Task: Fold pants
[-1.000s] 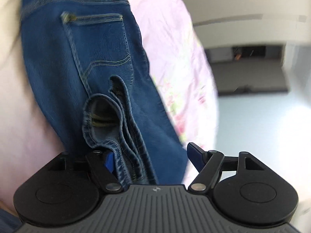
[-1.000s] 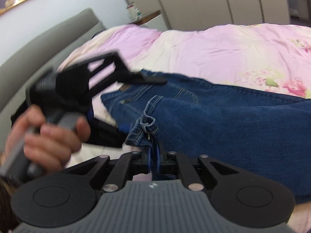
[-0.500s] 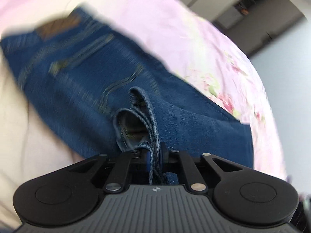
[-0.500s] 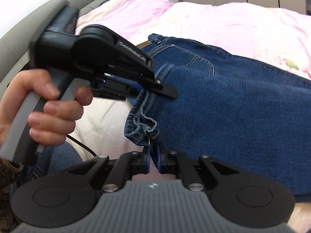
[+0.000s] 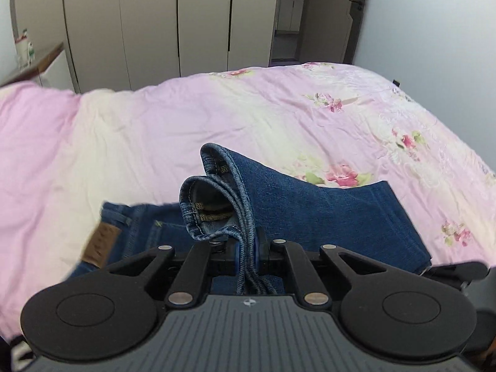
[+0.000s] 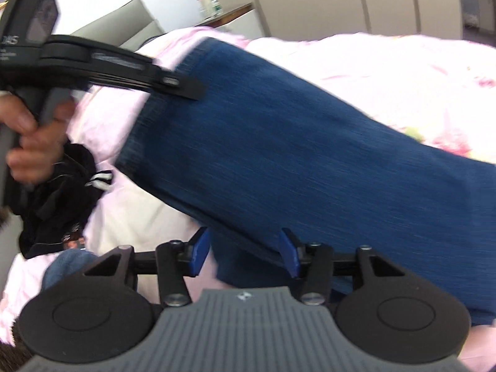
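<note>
The blue jeans (image 5: 325, 214) lie folded over on a pink floral bedspread (image 5: 217, 114). My left gripper (image 5: 246, 248) is shut on the stacked leg hems (image 5: 214, 183), holding them over the waistband with its brown patch (image 5: 100, 243). In the right wrist view the jeans (image 6: 294, 161) run as a folded denim band across the bed. My right gripper (image 6: 245, 251) is open, its blue pads on either side of the denim's near edge. The left gripper also shows there (image 6: 186, 88), held in a hand over the far end.
A black garment (image 6: 52, 204) lies on the bed at the left edge. White wardrobe doors (image 5: 148, 21) and an open doorway (image 5: 288, 15) stand beyond the bed. A bedside shelf with bottles (image 5: 24, 49) is at the far left. A grey headboard (image 6: 124, 28) is behind.
My left gripper closed on the hems and carried them over toward the waistband. My right gripper has opened and let go of its hem.
</note>
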The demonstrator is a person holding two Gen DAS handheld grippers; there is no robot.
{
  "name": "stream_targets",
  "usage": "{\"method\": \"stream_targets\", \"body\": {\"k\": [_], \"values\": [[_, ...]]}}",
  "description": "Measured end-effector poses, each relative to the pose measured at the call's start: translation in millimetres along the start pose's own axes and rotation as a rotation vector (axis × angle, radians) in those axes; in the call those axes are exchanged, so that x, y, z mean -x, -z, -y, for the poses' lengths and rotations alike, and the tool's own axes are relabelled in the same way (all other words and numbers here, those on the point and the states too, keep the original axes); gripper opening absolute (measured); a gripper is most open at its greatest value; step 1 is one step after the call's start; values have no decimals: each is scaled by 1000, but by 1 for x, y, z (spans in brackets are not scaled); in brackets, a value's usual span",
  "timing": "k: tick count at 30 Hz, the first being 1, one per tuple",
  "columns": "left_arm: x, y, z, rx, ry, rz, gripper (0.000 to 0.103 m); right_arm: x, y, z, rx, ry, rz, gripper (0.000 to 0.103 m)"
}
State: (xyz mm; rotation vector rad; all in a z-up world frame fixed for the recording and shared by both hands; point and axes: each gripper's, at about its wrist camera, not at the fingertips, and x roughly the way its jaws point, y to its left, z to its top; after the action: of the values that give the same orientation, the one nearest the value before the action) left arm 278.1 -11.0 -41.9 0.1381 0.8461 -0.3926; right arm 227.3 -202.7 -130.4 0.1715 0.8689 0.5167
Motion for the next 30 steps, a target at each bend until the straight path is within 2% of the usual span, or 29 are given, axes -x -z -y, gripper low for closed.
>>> {"method": "stream_targets", "body": {"k": [5,8,12,16,18,21,23,27,30], "values": [[-9,-12,-39,-46,-114,-59,9,19,3,39,-18,158,1,49],[-39,-8,-73,-56,-183,-115,9,25,4,69,-70,218,3,49],[-94,15,-110,-17,-250,-195,9,19,4,107,-135,281,-12,49],[-115,32,-138,61,-233,-201,9,4,4,124,-177,284,-34,49],[-110,33,-140,40,-217,-182,9,1,5,125,-171,282,-39,49],[-77,19,-126,-51,-154,-55,9,-6,0,121,-158,280,-38,49],[-62,6,-122,-70,-120,-9,9,-4,-4,118,-152,267,-25,49],[-96,6,-132,-91,-166,-114,9,-12,-12,118,-131,271,-12,49],[-123,23,-147,-43,-185,-165,9,-23,-21,125,-137,278,-6,43]]}}
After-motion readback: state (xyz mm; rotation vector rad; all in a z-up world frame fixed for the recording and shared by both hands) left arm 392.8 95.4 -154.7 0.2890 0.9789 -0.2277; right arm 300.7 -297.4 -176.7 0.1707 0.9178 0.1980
